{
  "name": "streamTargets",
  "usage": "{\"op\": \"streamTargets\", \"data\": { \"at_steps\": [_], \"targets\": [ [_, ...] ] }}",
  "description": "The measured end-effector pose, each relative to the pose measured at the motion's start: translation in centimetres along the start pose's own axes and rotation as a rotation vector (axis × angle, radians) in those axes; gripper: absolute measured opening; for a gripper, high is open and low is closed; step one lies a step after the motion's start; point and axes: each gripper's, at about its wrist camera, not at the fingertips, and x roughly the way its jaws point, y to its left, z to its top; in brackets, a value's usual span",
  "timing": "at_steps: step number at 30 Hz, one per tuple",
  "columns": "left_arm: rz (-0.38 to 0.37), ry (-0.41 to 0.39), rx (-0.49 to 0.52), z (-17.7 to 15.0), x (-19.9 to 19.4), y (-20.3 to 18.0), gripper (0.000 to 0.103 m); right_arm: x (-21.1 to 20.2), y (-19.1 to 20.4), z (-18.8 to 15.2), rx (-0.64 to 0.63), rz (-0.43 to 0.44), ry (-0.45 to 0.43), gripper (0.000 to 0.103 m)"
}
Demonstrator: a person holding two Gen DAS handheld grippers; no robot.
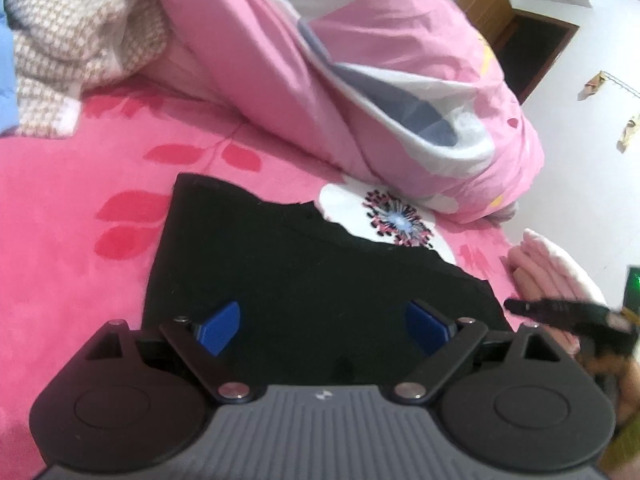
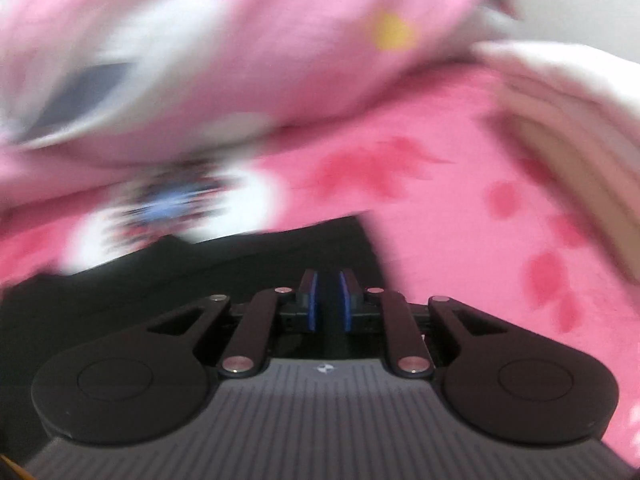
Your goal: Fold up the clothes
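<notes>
Where spread flat on the bed, lies as a black, matte, soft-knit garment (image 1: 320,280) with a straight left edge and a stepped, ragged far edge, smooth and almost free of wrinkles. Reaches under both tools in the two wrist views.

Left tool (image 1: 324,320): spread wide above the near part of the black cloth, ribbed blue pads (image 1: 220,328) well apart, holding nothing.

Right tool (image 2: 329,292): blue pads nearly together with only a narrow dark slit between, over the garment's right corner; nothing plainly gripped, much blurred.

Underneath, a plush hot-pink bed sheet (image 1: 60,220) printed with red leaves and one white flower with a spiky dark centre (image 1: 396,216), partly covered by the garment's far edge. Beyond, a puffy pink quilt with grey and white patches (image 1: 360,60), bunched in thick rolls. Far left, a crumpled beige-and-white checked woven cloth (image 1: 80,40). At right, a folded pale pink fleecy stack (image 1: 552,264) just beside the garment. Far corner, a brown wooden cabinet (image 1: 512,28) against the white wall.
</notes>
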Motion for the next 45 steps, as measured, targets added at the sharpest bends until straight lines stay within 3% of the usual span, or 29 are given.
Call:
{"op": "streamTargets", "data": {
  "at_steps": [2,5,11,16,22,24,30,34,38,45],
  "targets": [
    [0.004,0.001,0.039,-0.2,-0.1,-0.7,0.093,-1.5,1.3,-2.0,-0.055,0.089,0.011,0.014],
    [0.018,0.016,0.118,-0.8,-0.1,-2.1,0.095,-2.5,1.5,-5.3,-0.08,0.081,0.027,0.014],
    [0.054,0.088,0.217,-2.7,0.4,-4.4,0.099,-6.3,0.2,-8.1,-0.052,-0.009,-0.029,0.014],
    [0.133,0.107,0.292,-4.3,1.2,-6.2,0.102,-7.6,1.1,-10.2,-0.119,0.08,-0.024,0.015],
    [0.206,0.112,0.357,-5.4,1.8,-7.2,0.103,-9.3,-0.3,-11.7,-0.111,-0.048,-0.011,0.016],
    [0.229,0.118,0.369,-5.6,2.1,-7.5,0.103,-10.2,0.0,-11.7,-0.119,-0.08,-0.022,0.016],
    [0.267,0.115,0.396,-6.1,2.5,-8.0,0.103,-10.9,3.0,-12.6,-0.198,0.057,-0.053,0.025],
    [0.272,0.114,0.402,-6.2,2.6,-8.0,0.103,-9.8,3.7,-14.0,-0.241,0.012,0.011,0.029],
    [0.275,0.114,0.395,-6.2,2.6,-7.9,0.103,-10.8,4.2,-15.2,-0.245,-0.015,0.008,0.036],
    [0.286,0.113,0.389,-6.3,2.8,-8.0,0.103,-11.9,5.2,-14.2,-0.204,0.027,-0.042,0.045]
  ]
}}
